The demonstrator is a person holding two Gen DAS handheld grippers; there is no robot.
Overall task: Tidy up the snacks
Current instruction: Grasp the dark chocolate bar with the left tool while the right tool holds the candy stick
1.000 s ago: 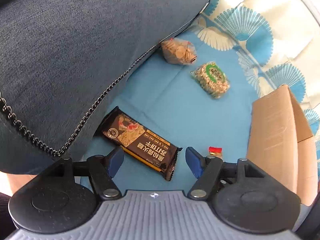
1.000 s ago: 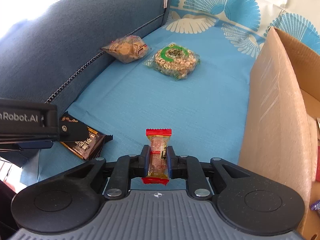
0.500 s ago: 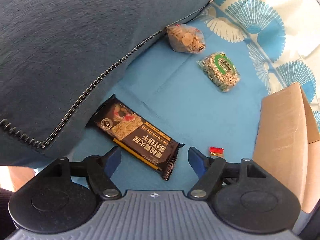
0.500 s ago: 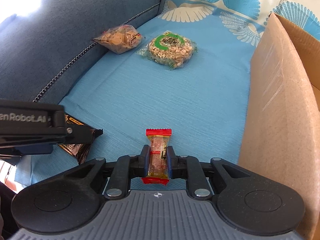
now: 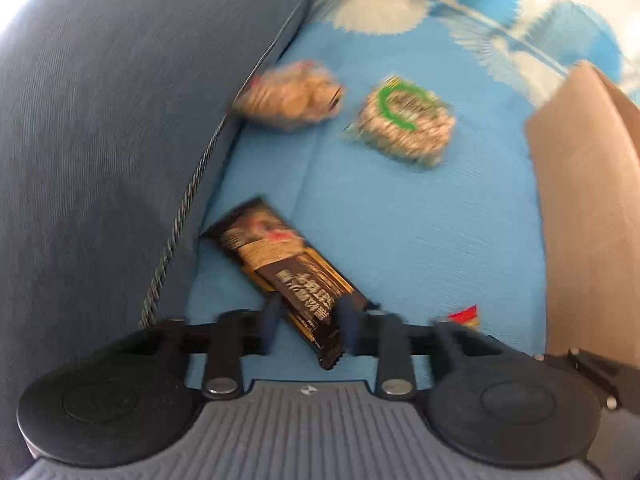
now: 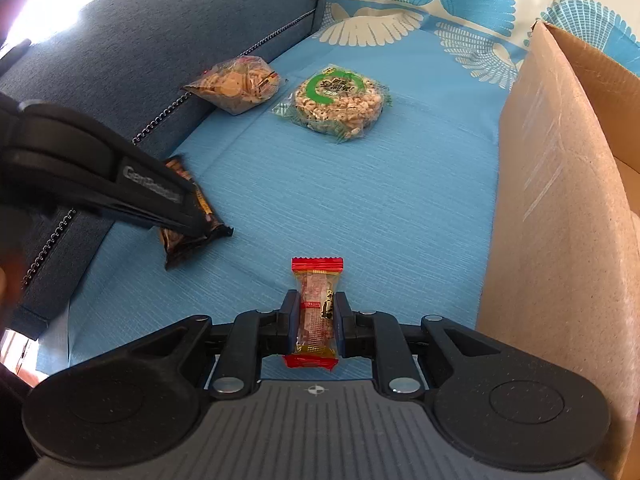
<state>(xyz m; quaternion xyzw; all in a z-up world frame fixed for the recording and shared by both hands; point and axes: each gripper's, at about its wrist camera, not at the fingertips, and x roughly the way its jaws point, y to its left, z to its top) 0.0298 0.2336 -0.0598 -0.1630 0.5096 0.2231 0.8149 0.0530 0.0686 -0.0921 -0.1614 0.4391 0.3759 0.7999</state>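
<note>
My left gripper (image 5: 307, 322) is closed on the near end of a dark cracker bar (image 5: 280, 268) lying on the blue sofa cover; the bar (image 6: 188, 216) also shows in the right wrist view under the left gripper's fingers (image 6: 176, 216). My right gripper (image 6: 316, 320) is shut on a small red-ended candy bar (image 6: 316, 308), held above the cover; its red tip (image 5: 464, 316) shows in the left view. A clear bag of crackers (image 6: 236, 84) and a round rice cake pack with a green ring (image 6: 340, 100) lie farther back.
An open cardboard box (image 6: 560, 200) stands at the right; its wall (image 5: 588, 200) shows in the left view. A dark blue sofa cushion (image 6: 160, 40) with a beaded seam runs along the left. The blue cover (image 6: 360, 200) lies between them.
My left gripper swung right and down over the dark bar, and its jaws closed from wide open onto the bar's end. My right gripper kept its hold on the candy bar.
</note>
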